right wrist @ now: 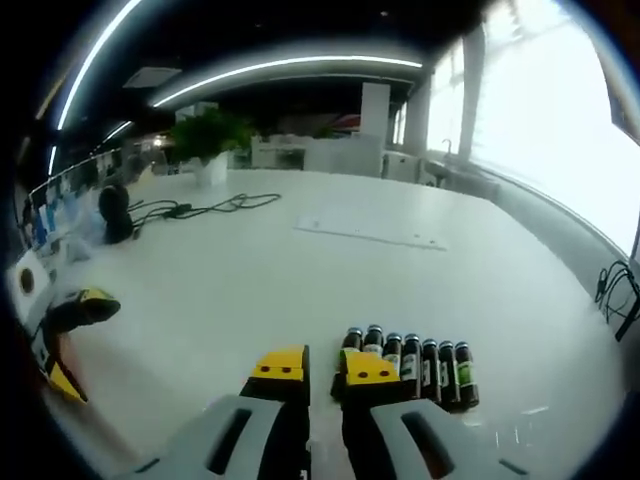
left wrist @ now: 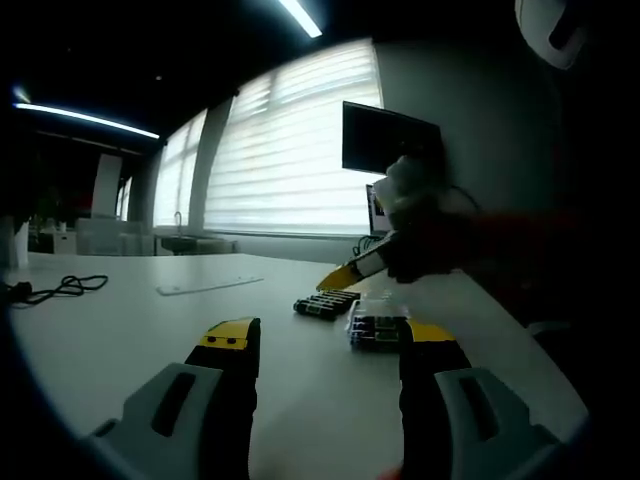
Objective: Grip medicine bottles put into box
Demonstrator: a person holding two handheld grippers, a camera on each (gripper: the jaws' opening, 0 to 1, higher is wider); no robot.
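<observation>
Left gripper (left wrist: pixel 322 345) was wide open, right gripper (right wrist: pixel 325 366) nearly closed on nothing. Bottles (right wrist: pixel 410 368) looked light, slick; I'd pinch mid-body.

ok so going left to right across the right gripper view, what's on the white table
yellow-tipped left gripper at the left edge → black cable further back → right gripper's own yellow-tipped jaws → row of small dark medicine bottles lying side by side → black cords at the right edge
</observation>
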